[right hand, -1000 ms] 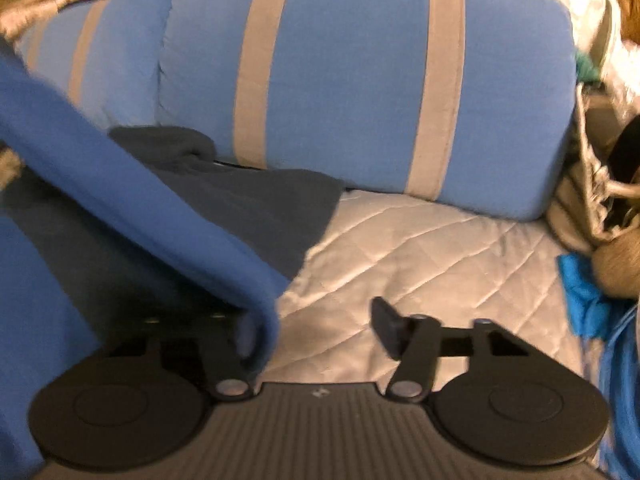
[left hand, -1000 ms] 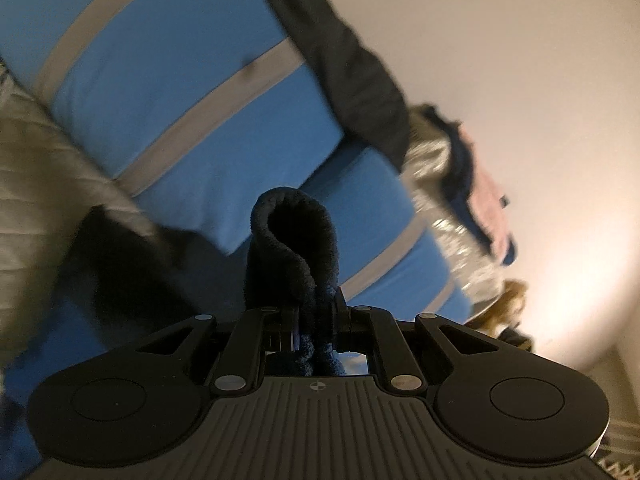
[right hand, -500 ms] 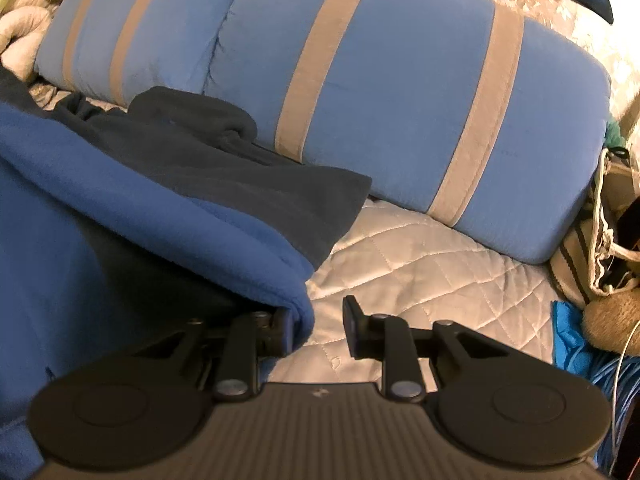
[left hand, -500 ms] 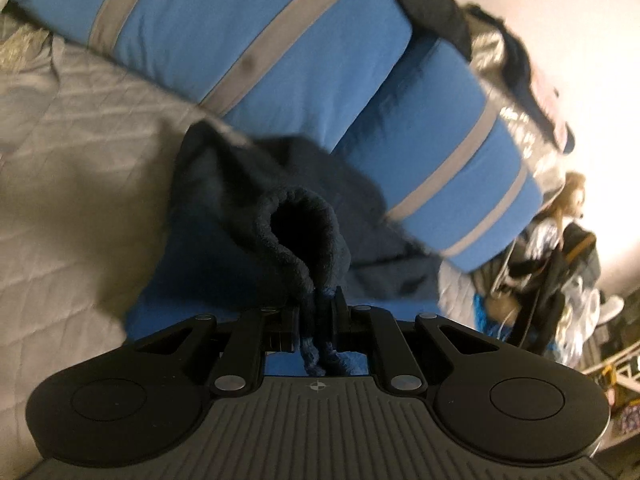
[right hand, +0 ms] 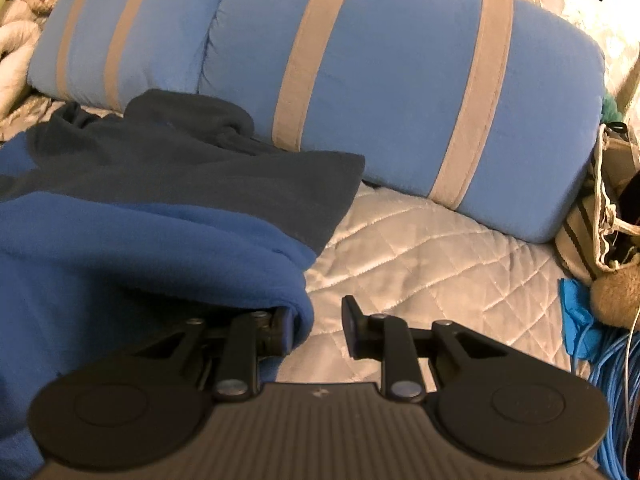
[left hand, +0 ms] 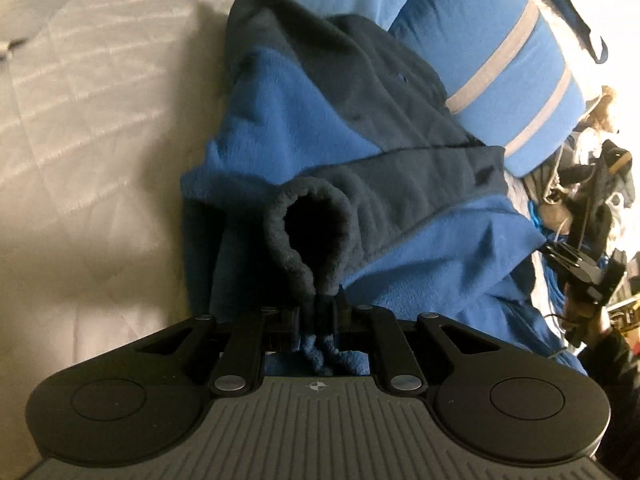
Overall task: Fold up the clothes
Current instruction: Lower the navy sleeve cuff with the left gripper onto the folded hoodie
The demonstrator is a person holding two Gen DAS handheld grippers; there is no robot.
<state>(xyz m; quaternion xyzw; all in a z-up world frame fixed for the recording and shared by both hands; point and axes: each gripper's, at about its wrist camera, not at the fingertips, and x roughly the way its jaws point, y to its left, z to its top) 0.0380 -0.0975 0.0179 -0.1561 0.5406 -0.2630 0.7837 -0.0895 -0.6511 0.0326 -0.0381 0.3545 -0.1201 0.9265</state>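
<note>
Fleece jacket lies on the quilted bedspread against striped pillows; left gripper pinches its cuff, right gripper is opening beside the hem. Next, judging: lay the sleeve across, then release.

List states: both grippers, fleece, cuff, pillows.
Left gripper: shut on cuff.
Right gripper: jaws opening, fleece edge against one finger, not pinched.
Fleece: lying on the quilt, partly folded.
Cuff: pinched, its opening gaping toward the camera.
Pillows: side by side behind the fleece.
</note>
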